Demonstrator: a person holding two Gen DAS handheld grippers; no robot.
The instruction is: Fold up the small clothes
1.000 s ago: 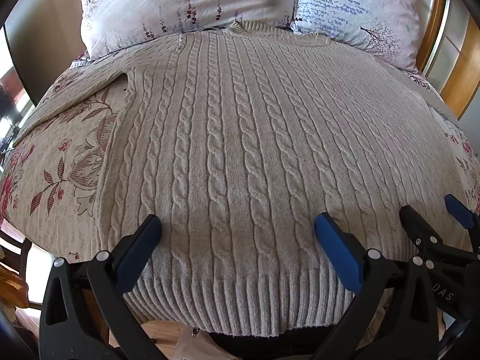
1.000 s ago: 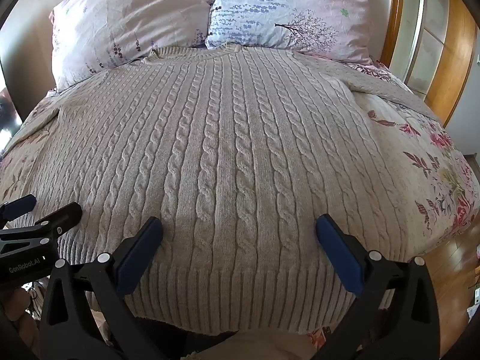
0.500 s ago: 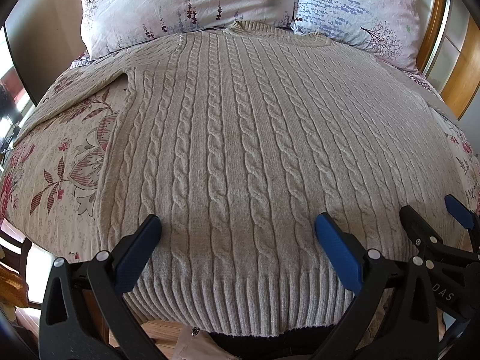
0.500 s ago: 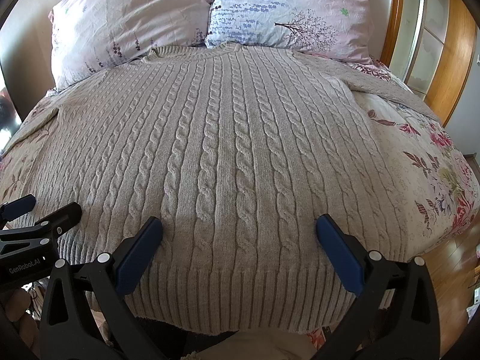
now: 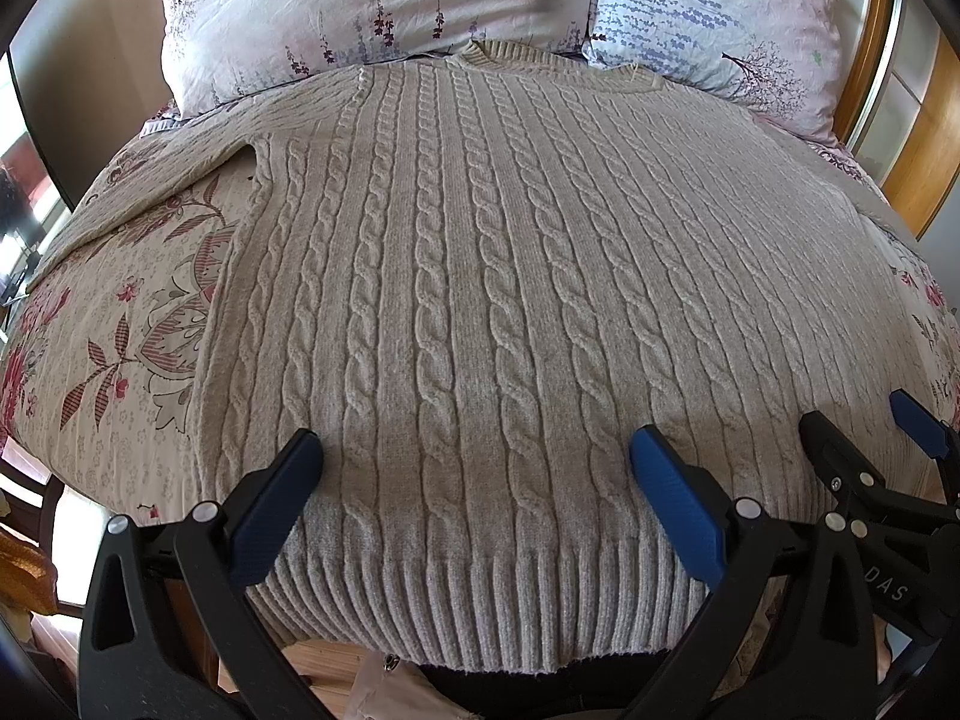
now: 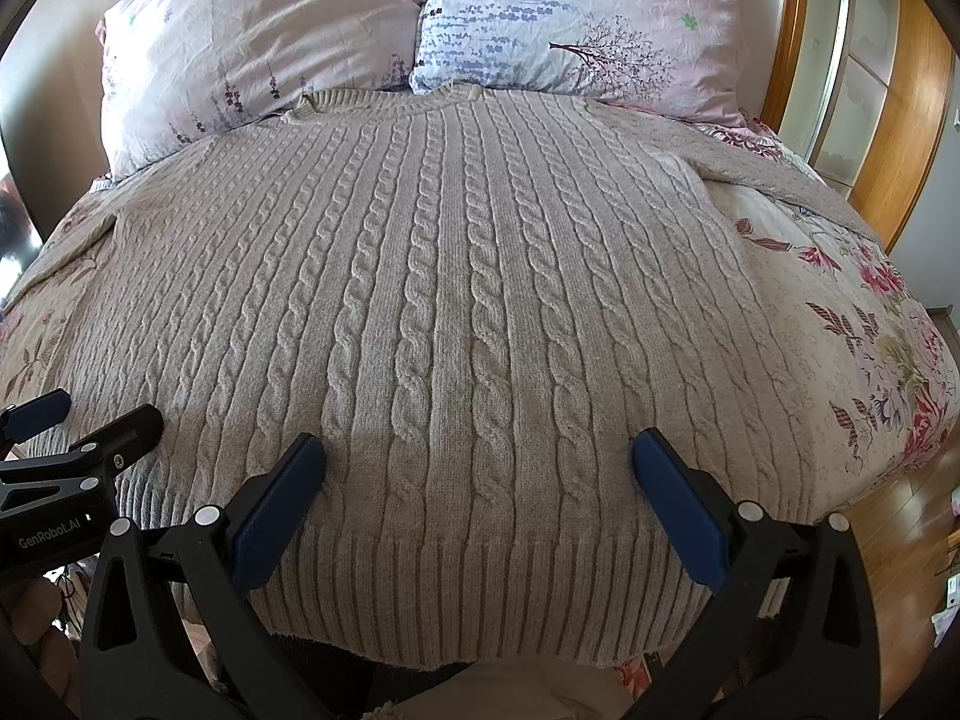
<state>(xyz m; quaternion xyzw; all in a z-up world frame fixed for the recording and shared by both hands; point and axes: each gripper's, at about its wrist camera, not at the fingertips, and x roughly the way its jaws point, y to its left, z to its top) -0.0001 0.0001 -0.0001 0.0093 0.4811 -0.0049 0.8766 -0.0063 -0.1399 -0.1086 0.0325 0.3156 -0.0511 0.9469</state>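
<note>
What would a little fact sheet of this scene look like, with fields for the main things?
garment: beige cable-knit sweater, spread flat, hem nearest the cameras
surface: bed with floral cover
behind the collar: two floral pillows
left tongs: open, over the hem, holding nothing
right tongs: open, over the hem, holding nothing
folds made: none visible

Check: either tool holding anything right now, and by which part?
Nothing held. Left tool and right tool are both open above the hem end of the sweater, which lies flat on the bed.
</note>
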